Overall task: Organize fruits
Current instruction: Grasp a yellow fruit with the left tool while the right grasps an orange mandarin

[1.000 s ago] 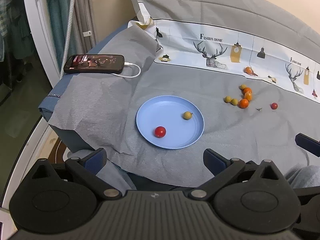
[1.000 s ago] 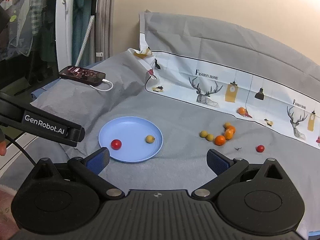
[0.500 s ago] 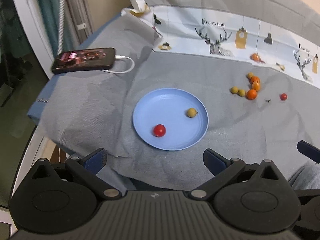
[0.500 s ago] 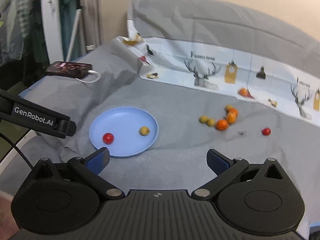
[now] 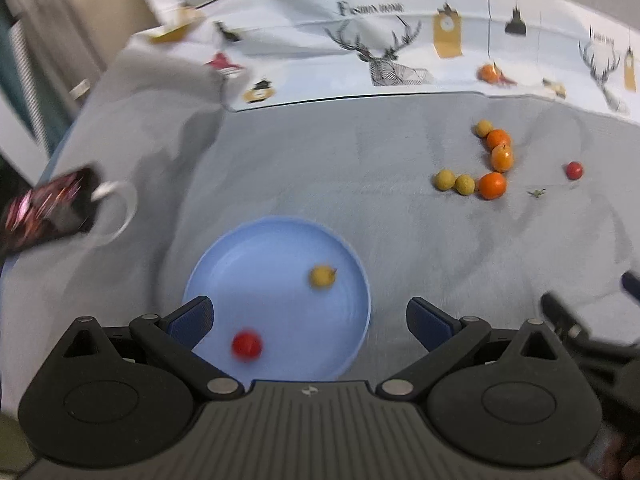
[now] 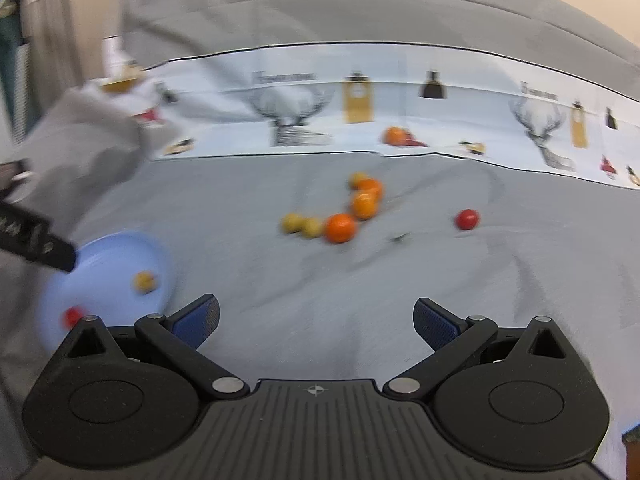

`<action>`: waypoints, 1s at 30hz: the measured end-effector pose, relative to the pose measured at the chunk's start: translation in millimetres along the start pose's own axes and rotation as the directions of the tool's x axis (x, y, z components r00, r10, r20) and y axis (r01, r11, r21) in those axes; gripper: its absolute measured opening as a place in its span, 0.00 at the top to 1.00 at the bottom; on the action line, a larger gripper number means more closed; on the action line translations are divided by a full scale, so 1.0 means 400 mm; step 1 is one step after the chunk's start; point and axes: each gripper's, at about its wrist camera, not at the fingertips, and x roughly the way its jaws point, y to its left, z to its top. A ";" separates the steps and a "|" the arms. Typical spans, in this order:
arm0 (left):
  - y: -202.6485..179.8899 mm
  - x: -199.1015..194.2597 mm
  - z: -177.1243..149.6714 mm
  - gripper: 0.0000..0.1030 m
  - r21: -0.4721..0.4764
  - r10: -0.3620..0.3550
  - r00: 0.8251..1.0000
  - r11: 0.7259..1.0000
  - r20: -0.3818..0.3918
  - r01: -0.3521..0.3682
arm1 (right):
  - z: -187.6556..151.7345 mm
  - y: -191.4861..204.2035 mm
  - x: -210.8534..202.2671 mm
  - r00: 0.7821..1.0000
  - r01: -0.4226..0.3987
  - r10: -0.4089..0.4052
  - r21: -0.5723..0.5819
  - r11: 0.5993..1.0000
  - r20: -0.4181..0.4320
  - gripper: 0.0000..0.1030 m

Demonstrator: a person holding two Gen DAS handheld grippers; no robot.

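Two views, taken in turn, both motion-blurred.

Left wrist, gripper: left gripper (image 5: 310,318) spread wide, blue pads apart, nothing between them, poised over the near half of the plate.
Left wrist, plate: blue plate (image 5: 352,264) flat on the grey bedsheet (image 5: 320,168), rim up, round with no long axis to speak of.
Left wrist, plate contents: red cherry tomato (image 5: 247,345) near the front edge, yellow fruit (image 5: 322,276) right of centre with its small stem turned to the right; the two well apart.
Left wrist, loose fruit: cluster (image 5: 482,164) on the sheet far right of the plate, bent like an L — two yellow ones and an orange one in a row, then two more orange and a yellow running away from the camera; the middle orange one looks oval, long axis pointing away. Lone red tomato (image 5: 574,170) further right, a green calyx (image 5: 537,193) between it and the cluster.
Left wrist, other: phone (image 5: 48,212) with a white cable at the left edge; printed fabric band (image 5: 400,32) behind.

Right wrist, gripper: right gripper (image 6: 316,322) likewise splayed, empty, over bare sheet.
Right wrist, plate: at the far left, partly behind the left gripper's black arm (image 6: 36,240); same two fruits in it.
Right wrist, loose fruit: cluster straight ahead, well apart from the pads; lone red tomato to its right.
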 end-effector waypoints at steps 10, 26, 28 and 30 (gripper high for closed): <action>-0.154 0.291 0.204 0.00 0.101 -0.064 0.996 0.992 -0.064 0.071 | 0.072 -0.060 0.345 0.998 0.056 -0.055 -0.035 0.998 0.031 0.01; -0.295 0.512 0.313 0.00 0.349 -0.228 0.969 0.904 -0.095 0.247 | 0.069 -0.064 0.511 1.000 -0.012 0.012 -0.079 0.997 0.008 0.47; -0.303 0.525 0.318 0.00 0.361 -0.249 0.962 0.892 -0.111 0.272 | 0.068 -0.071 0.512 1.000 -0.014 0.015 -0.075 0.997 0.015 0.47; -0.307 0.541 0.324 0.06 0.368 -0.267 0.955 0.881 -0.130 0.296 | 0.066 -0.068 0.514 1.000 -0.005 0.007 -0.089 0.996 0.026 0.45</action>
